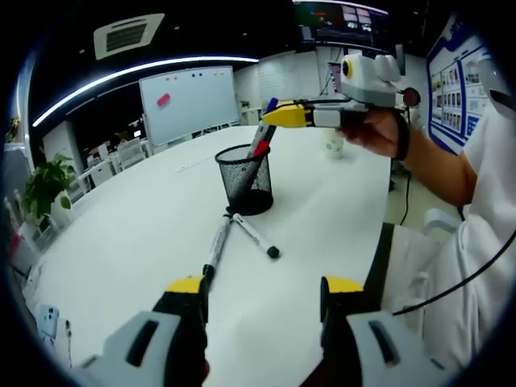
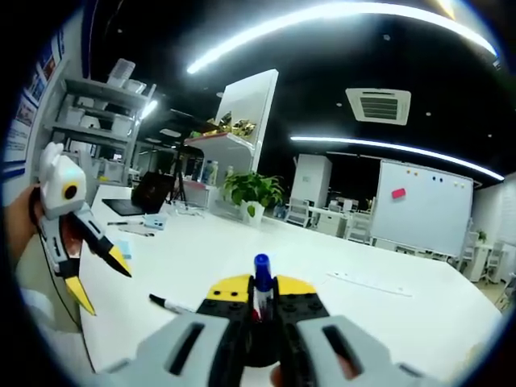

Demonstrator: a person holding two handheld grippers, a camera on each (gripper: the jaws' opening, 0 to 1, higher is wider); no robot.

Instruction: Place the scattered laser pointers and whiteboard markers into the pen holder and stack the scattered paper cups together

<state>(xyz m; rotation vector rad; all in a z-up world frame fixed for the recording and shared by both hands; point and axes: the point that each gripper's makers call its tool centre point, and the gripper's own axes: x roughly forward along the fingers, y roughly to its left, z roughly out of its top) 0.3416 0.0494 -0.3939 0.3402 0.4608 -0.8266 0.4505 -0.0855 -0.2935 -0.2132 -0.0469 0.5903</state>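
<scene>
A black mesh pen holder (image 1: pixel 246 179) stands on the white table (image 1: pixel 137 234). Right above it, my right gripper (image 1: pixel 272 117), held by a hand, is shut on a blue-capped marker (image 1: pixel 261 141) whose lower end dips into the holder. In the right gripper view the same marker (image 2: pixel 261 274) sticks up between the closed yellow tips of the right gripper (image 2: pixel 261 287). Two black markers (image 1: pixel 217 248) (image 1: pixel 256 235) lie crossed on the table in front of the holder. My left gripper (image 1: pixel 264 286) hovers open just short of them, and appears as the left gripper (image 2: pixel 101 279) with its jaws apart.
A paper cup (image 1: pixel 334 146) stands at the far side of the table beyond the hand. One marker (image 2: pixel 169 304) lies on the table below the left gripper. A whiteboard (image 1: pixel 189 101), a potted plant (image 1: pixel 44 189) and chairs stand beyond the table. A person's white sleeve (image 1: pixel 484 210) is at the right.
</scene>
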